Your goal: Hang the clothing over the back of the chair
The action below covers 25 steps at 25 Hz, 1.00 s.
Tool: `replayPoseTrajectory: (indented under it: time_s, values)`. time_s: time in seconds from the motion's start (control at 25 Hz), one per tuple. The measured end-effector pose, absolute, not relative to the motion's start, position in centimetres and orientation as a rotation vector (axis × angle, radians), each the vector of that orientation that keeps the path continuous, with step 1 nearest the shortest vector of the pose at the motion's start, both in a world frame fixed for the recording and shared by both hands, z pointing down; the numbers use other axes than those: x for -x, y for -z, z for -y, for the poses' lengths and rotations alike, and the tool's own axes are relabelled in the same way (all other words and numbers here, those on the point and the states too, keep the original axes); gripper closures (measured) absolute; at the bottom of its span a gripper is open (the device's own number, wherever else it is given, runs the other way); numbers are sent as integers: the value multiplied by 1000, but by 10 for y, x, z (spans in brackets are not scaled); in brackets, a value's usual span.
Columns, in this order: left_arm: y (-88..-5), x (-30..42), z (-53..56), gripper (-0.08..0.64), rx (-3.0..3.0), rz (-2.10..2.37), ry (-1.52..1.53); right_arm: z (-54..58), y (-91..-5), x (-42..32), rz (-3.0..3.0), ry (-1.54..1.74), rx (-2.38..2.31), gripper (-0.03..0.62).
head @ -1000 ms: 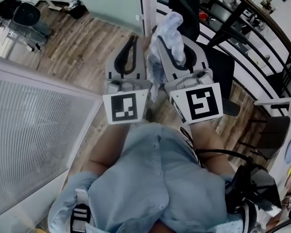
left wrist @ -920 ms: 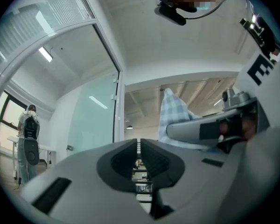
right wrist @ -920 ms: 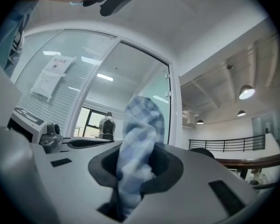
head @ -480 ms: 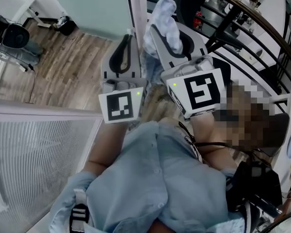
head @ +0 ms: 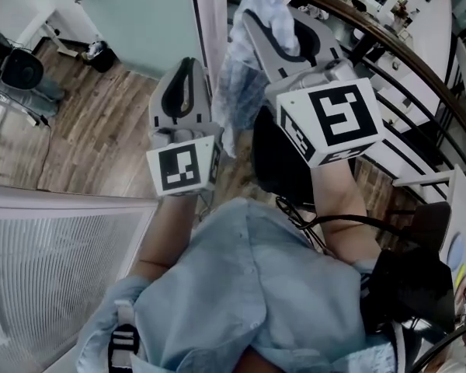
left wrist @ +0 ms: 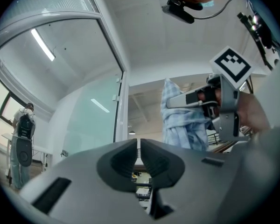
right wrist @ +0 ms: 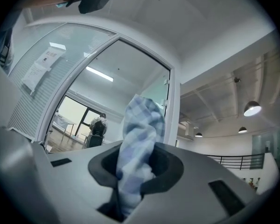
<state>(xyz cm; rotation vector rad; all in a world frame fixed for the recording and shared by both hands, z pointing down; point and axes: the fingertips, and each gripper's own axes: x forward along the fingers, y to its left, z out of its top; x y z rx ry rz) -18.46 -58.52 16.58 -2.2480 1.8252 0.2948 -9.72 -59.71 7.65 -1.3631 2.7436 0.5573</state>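
Note:
My right gripper (head: 270, 12) is shut on a bunched blue-and-white plaid garment (head: 237, 84), which pokes up past the jaws and hangs down between the two grippers. In the right gripper view the cloth (right wrist: 140, 125) fills the gap between the pads of the right gripper (right wrist: 135, 167). My left gripper (head: 185, 72) is just left of the hanging cloth, its jaws together and empty, apart from the fabric. From the left gripper (left wrist: 139, 146) I see the garment (left wrist: 184, 125) and the right gripper (left wrist: 196, 99) up to the right. A black chair part (head: 283, 165) shows beneath my right hand.
A white door post (head: 206, 22) with a glass pane stands right behind the grippers. A dark curved railing (head: 396, 61) runs along the right. A white ribbed panel (head: 46, 270) lies at lower left, and an office chair (head: 19, 72) stands far left on the wooden floor.
Both grippers have risen and moved forward toward the door post. The right one carried the garment higher, to the top of the head view; the left stayed beside it.

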Motion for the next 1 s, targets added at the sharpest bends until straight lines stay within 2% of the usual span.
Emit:
replayPoseTrajectory:
  time_s: [0.32, 0.56, 0.8, 0.88, 1.0]
  values:
    - [-164, 148, 607, 534, 2245, -1792, -253, 635, -51, -16, -2559, -517, 1559, 512]
    - [-177, 127, 605, 534, 2306, -1775, -187, 653, -114, -82, -2510, -253, 1683, 511]
    - [-194, 114, 594, 534, 2332, -1765, -85, 657, -206, -104, -2464, 99, 1668, 498]
    - [-203, 112, 590, 534, 2342, -1762, -44, 659, -238, -105, -2433, 214, 1664, 459]
    - [-218, 114, 585, 534, 2356, -1761, 4, 659, -277, -105, -2369, 376, 1620, 354]
